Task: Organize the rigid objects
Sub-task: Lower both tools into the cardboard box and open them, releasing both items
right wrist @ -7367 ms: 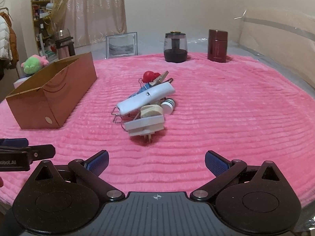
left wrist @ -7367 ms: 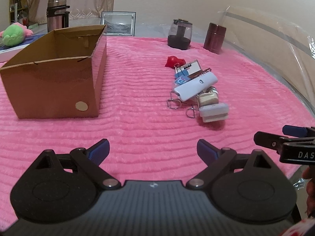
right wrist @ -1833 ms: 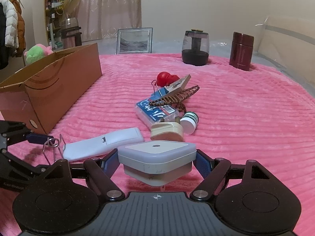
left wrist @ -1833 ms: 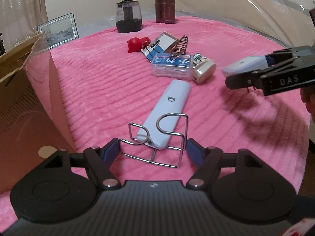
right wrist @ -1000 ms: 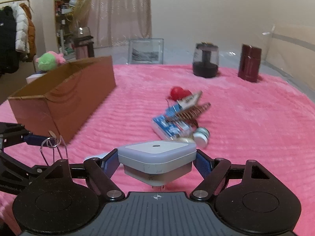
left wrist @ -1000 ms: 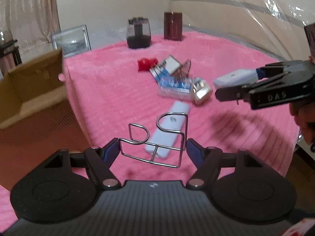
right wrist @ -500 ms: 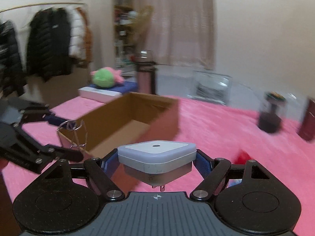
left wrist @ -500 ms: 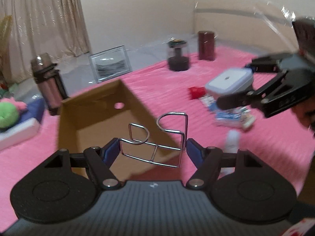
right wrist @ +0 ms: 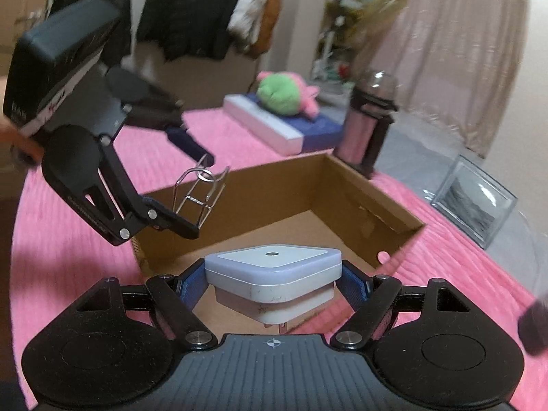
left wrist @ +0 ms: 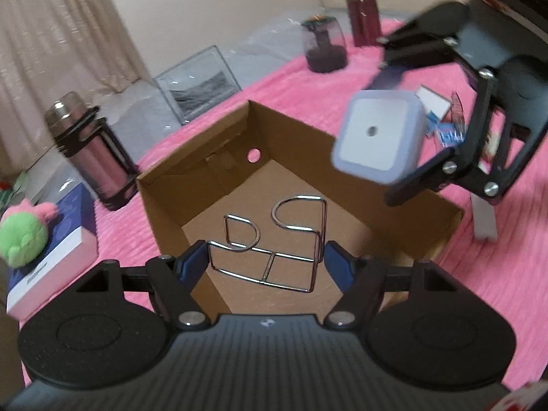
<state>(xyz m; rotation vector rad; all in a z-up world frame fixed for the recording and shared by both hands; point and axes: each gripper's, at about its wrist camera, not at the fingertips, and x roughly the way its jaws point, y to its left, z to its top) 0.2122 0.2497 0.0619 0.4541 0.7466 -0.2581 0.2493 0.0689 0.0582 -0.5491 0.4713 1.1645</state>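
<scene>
Two grippers are in your hands, and each one is clamped on something over the open cardboard box (left wrist: pixel 342 157). Your left gripper (left wrist: pixel 267 257) pinches a bent wire frame (left wrist: pixel 274 239) between its blue pads, the frame's loops standing up above the box's inside, near the box's closest corner. Your right gripper (right wrist: pixel 274 281) squeezes a white square plug-in adapter (right wrist: pixel 274 274) by its sides, prongs pointing down toward the box floor; seen from the left wrist, that adapter (left wrist: pixel 376 137) hangs above the box's right wall, its flat face with a small dark dot turned toward the camera. The box sits on a pink ribbed blanket (left wrist: pixel 496 274), and as far as the views show, its brown floor is bare. Just beyond the box's left wall stands a steel thermos (left wrist: pixel 92 150), and further left of it a green and pink plush toy (left wrist: pixel 24 229) lies on a white and blue flat case (left wrist: pixel 54 257). Behind the box's far wall a clear picture frame (left wrist: pixel 198 82) leans, with a dark-bottomed jar (left wrist: pixel 325 48) and a maroon canister (left wrist: pixel 364 20) further back to the right. To the right of the box, partly hidden behind your right gripper, a small heap of loose items (left wrist: pixel 445 120) lies on the blanket, along with a white bar-shaped object (left wrist: pixel 484 219) close to the box's right wall.
</scene>
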